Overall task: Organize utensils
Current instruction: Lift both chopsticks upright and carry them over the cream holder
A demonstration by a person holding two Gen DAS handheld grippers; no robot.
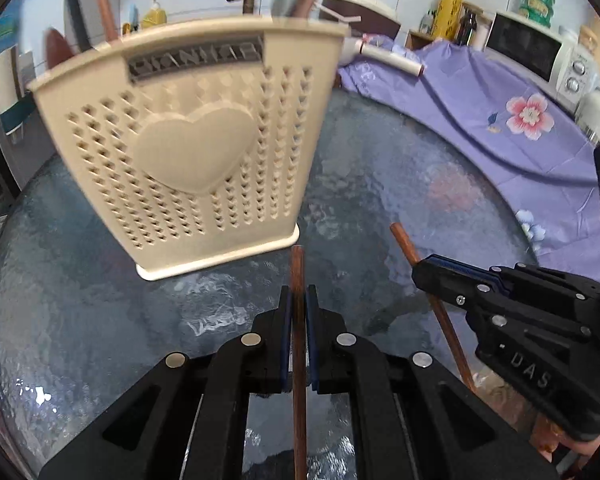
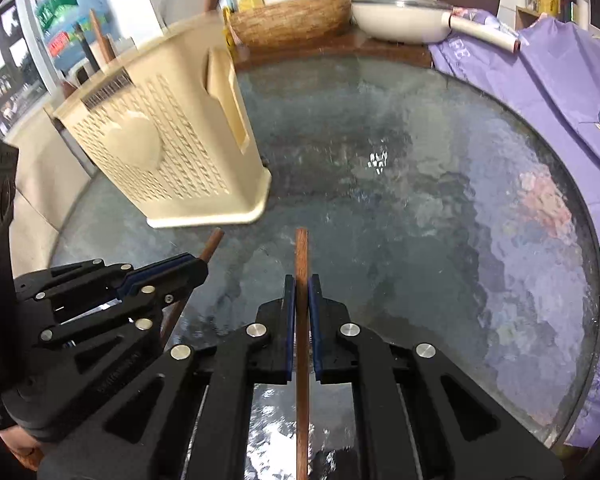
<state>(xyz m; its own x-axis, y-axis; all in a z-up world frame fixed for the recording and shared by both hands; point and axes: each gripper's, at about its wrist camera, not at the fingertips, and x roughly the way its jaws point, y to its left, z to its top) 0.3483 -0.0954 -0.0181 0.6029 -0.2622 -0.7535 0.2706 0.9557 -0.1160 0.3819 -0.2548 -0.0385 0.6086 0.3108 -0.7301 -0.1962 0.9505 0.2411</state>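
Transfer step. Left gripper (image 1: 299, 296) and right gripper (image 2: 302, 286), fingers closed, each clamp one slender brown wooden chopstick (image 1: 298, 276) (image 2: 301, 256). The next move likely calls for carrying both to the cream perforated plastic utensil holder (image 1: 188, 140) at 11 o'clock and lowering them in. Round textured glass surface (image 2: 440, 160); kitchen beyond, purple floral cloth (image 1: 480, 92).

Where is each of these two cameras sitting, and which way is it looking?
Left wrist view: sits on the left gripper, looking along its fingers and down at the glass table; the right gripper shows at the right.
Right wrist view: sits on the right gripper, looking the same way; the left gripper and a bit of hand show at the left.
Shared: the beige utensil holder, the table, and a brown chopstick clamped in each gripper.
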